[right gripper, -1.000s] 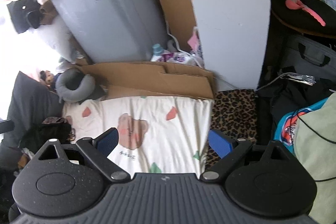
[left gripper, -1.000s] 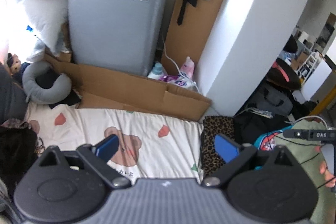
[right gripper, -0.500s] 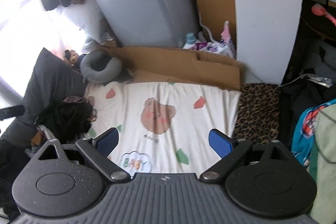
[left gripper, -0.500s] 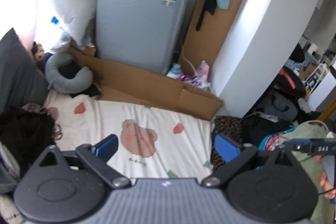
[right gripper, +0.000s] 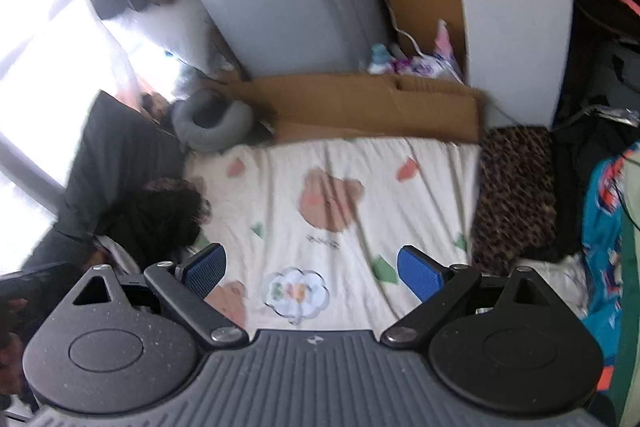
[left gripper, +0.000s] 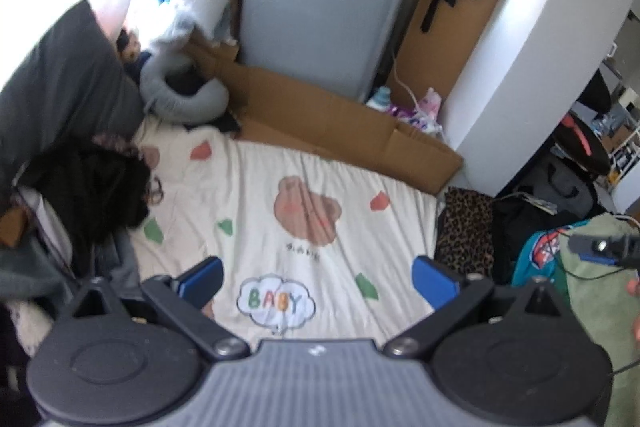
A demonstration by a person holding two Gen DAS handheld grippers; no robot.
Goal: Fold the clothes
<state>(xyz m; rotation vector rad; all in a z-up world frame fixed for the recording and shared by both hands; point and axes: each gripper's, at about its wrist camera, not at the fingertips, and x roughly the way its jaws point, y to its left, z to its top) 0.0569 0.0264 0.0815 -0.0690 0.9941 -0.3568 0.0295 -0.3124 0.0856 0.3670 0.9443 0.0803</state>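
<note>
Dark crumpled clothes (left gripper: 100, 195) heaped at bed's (left gripper: 280, 187) left edge; both tongs, left (left gripper: 316, 277) and right (right gripper: 310, 267), spread, empty, hovering; reaching, pinching one garment seemingly next.

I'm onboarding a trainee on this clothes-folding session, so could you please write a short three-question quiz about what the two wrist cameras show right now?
1. True or false: the left gripper is shut on a garment.
2. Which lies at the left edge of the cream bear-print sheet? A) dark clothes pile B) cardboard C) leopard-print fabric
3. Fill in: the cloud print between the right gripper fingers reads ____.

Key
1. False: both grippers are open and empty.
2. A
3. BABY, clearer in the left view.
</note>
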